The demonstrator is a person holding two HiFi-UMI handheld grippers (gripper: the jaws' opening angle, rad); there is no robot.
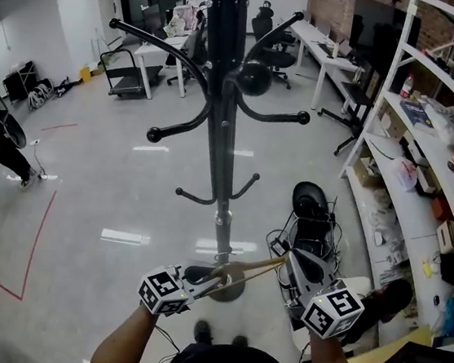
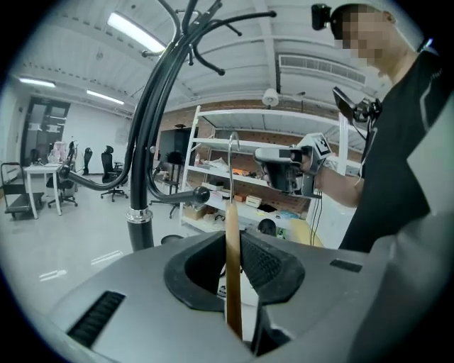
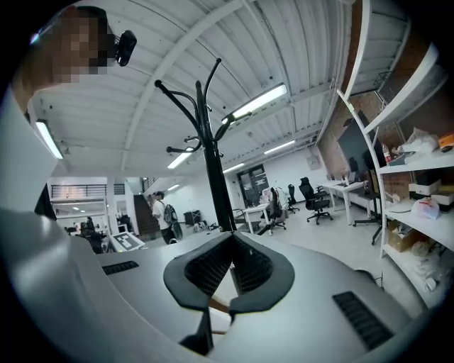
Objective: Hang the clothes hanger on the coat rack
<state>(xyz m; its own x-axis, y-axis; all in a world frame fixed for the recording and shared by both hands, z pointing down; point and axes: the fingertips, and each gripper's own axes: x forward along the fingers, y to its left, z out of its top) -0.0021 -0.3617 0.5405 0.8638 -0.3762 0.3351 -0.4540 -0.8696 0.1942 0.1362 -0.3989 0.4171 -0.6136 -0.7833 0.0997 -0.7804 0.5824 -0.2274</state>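
Observation:
A black coat rack (image 1: 222,118) with curved arms stands right in front of me, its round base by my hands. My left gripper (image 1: 208,281) is shut on one end of a wooden clothes hanger (image 1: 253,270). In the left gripper view the hanger (image 2: 232,269) stands edge-on between the pads, its metal hook (image 2: 230,152) pointing up beside the rack pole (image 2: 145,163). My right gripper (image 1: 289,265) sits at the hanger's other end. Its jaws (image 3: 230,244) are shut tip to tip, and a bit of the wooden hanger (image 3: 215,305) shows below them; I cannot tell whether they touch it.
White shelving (image 1: 424,184) full of boxes runs along the right. A black seat on a wire frame (image 1: 312,220) stands just right of the rack base. Desks and office chairs (image 1: 270,34) stand at the back. A person with a backpack (image 3: 163,213) is far off. Red tape (image 1: 34,251) marks the floor on the left.

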